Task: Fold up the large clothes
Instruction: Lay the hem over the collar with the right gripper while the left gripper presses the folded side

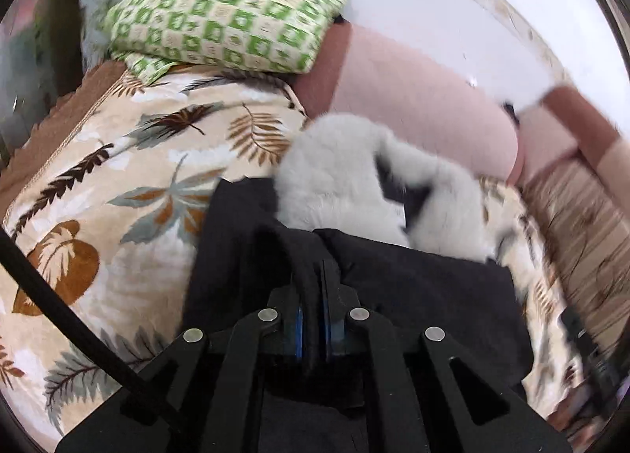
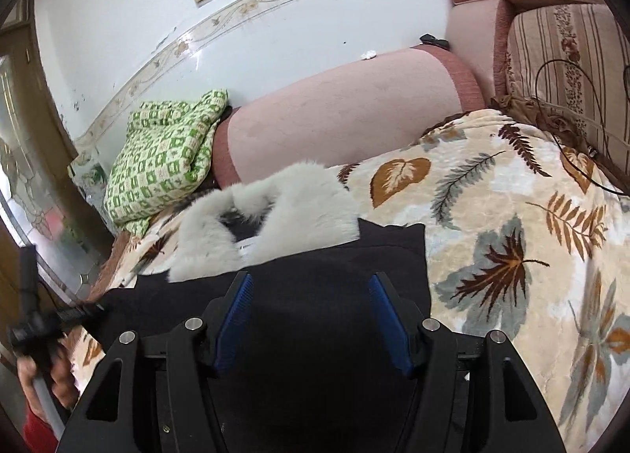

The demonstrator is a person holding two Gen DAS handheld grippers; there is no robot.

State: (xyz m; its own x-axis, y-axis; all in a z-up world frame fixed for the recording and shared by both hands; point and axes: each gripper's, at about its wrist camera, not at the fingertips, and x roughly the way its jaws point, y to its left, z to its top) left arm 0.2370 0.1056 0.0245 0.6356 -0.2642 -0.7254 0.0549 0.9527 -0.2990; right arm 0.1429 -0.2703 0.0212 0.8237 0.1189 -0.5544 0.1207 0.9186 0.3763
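Pinching black coat point(image 1: 413, 279) fabric, left tongs point(image 1: 314, 275) clamped tight; right tongs point(image 2: 311, 287) spread wide w/ nothing held, above coat.

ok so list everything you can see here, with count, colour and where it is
black coat with pale grey fur collar: one, lying on the blanket
leaf-print cream blanket: one, covering the sofa seat
green and cream checked folded cloth: one, at the blanket's far end by the wall
pink sofa: one, against the white wall
striped cushion: one, beige, on the sofa's corner
left hand-held gripper: shut on the black coat
right hand-held gripper: open, over the coat
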